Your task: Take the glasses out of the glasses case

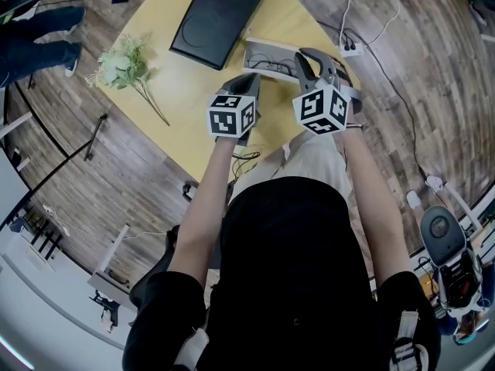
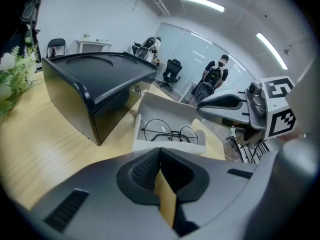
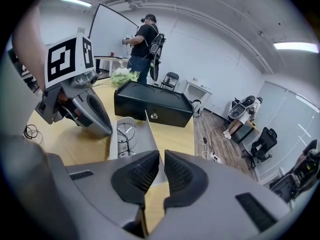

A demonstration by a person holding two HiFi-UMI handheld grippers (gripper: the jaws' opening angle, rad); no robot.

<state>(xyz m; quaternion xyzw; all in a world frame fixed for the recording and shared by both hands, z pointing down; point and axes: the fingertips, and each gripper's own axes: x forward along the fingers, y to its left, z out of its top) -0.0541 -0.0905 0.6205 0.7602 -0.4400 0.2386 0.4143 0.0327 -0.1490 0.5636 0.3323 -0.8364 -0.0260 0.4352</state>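
Open white case point(image 2: 167, 146) on table point(image 2: 50, 149), glasses point(image 2: 170, 133) lying inside, right gripper point(image 3: 161, 154) pinched on upright lid point(image 3: 151, 134), left gripper point(image 2: 160, 151) jaws together, empty, near case

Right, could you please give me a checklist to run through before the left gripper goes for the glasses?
1. Glasses case open, lid raised: ok.
2. Glasses lying inside the case, in plain sight: ok.
3. Way from the left gripper to the glasses free: ok.
4. Left gripper's jaws open for the pick: not ok, they are shut and empty.
5. Right gripper steadying the case: cannot tell; its jaws stand nearly together at the lid's edge.
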